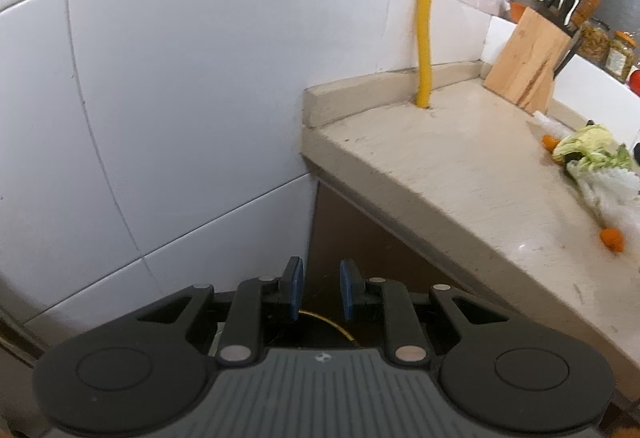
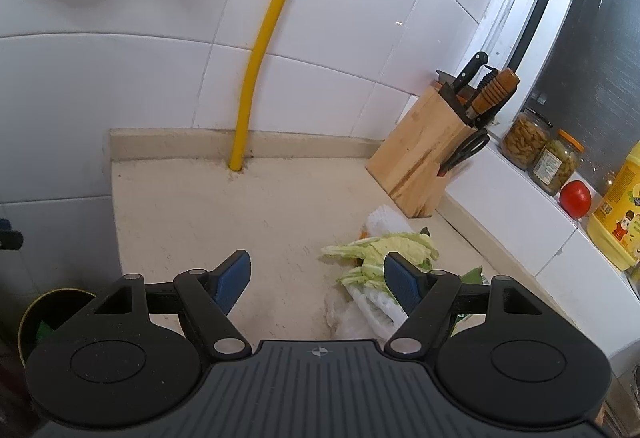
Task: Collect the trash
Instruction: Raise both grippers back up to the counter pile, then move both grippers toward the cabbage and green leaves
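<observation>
Left wrist view: the left gripper (image 1: 320, 288) hangs off the end of the counter (image 1: 460, 174), over a dark gap beside the white tiled wall (image 1: 180, 98). Its blue pads stand a narrow way apart with nothing between them; beneath them shows the yellow-edged rim of a dark bin (image 1: 332, 324). At 3 o'clock, on the counter's far part, lie the cabbage leaves (image 1: 588, 146), crumpled white wrapping (image 1: 608, 190) and small orange scraps (image 1: 612, 238). A yellow pipe (image 1: 426, 18) rises from the counter at 1 o'clock, and a wooden knife block (image 1: 528, 58) stands at 2 o'clock.

Right wrist view: the right gripper (image 2: 318, 280) hovers above the counter (image 2: 200, 218), jaws wide apart and empty. The cabbage leaves (image 2: 384, 246) lie just past its right finger (image 2: 400, 282), at 4 o'clock of centre, resting on white foam netting (image 2: 380, 304) and thin plastic. The knife block (image 2: 420, 154) stands at 2 o'clock. Jars (image 2: 540, 150), a tomato (image 2: 575, 199) and a yellow bottle (image 2: 620, 206) line the sill at 3 o'clock. The bin (image 2: 48, 308) sits below the counter at 8 o'clock.
</observation>
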